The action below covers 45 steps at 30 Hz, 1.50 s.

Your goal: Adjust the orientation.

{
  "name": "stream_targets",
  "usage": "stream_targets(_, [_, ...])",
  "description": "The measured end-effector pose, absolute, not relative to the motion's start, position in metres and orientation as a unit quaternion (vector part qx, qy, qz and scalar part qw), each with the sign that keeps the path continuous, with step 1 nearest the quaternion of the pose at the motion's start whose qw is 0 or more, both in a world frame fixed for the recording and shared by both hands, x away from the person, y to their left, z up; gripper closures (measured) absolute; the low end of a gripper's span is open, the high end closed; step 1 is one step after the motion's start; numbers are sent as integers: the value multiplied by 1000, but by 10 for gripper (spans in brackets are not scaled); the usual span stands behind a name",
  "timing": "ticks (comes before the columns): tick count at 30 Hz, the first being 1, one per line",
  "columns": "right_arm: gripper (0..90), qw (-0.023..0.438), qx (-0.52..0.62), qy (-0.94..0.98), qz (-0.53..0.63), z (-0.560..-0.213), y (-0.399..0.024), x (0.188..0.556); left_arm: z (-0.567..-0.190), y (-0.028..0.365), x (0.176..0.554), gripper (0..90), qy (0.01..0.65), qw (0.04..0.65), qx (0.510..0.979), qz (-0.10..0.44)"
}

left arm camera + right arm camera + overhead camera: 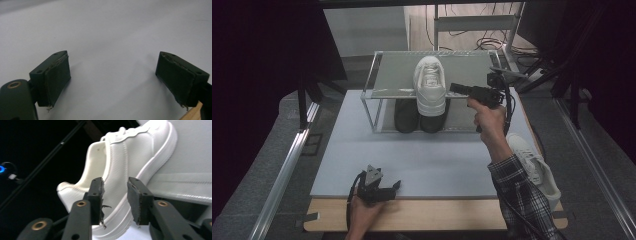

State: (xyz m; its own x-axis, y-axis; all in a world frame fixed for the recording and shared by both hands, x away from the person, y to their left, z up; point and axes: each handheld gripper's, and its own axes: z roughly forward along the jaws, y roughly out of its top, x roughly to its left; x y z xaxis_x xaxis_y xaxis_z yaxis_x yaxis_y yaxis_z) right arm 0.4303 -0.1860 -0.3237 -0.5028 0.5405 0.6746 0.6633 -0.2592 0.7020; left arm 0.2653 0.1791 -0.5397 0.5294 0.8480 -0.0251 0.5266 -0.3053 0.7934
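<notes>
High view: white shoe (430, 85) rests on the top shelf of the rack (382, 90), heel overhanging its front edge; right tool (457, 89) sits just beside that heel. Right gripper view: jaws partly spread, heel wall (110, 177) between them, pads not pressing; left tool (388, 189) rests spread wide on the desk (412, 150).

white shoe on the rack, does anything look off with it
The white shoe on the rack's top shelf sticks out over the front edge. Its mate lies off at the table's right edge, apart from it.
</notes>
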Motion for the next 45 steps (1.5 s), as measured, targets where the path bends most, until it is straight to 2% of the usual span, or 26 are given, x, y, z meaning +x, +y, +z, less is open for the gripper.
stream_targets(1, [675,50,-496,-607,-619,-324,-186,430,-540,179,265,122,440,392,781,205])
stream_targets(2, [716,58,-486,-603,-630,-325,-187,425,-540,179,265,122,440,392,781,205])
stream_targets(6, [786,66,-468,-612,-634,-327,-187,414,-540,179,265,122,440,392,782,204])
stream_targets(12, [891,48,-443,-639,-627,-330,-182,394,-540,179,265,122,440,392,782,204])
stream_targets(22, [893,47,-424,-668,-610,-344,-164,379,-540,179,265,123,440,392,781,205])
stream_targets(27, [893,62,-429,-671,-601,-356,-154,382,-540,179,265,123,440,393,781,205])
stream_targets(45, [894,51,-442,-666,-599,-363,-139,400,-540,179,265,123,439,392,782,205])
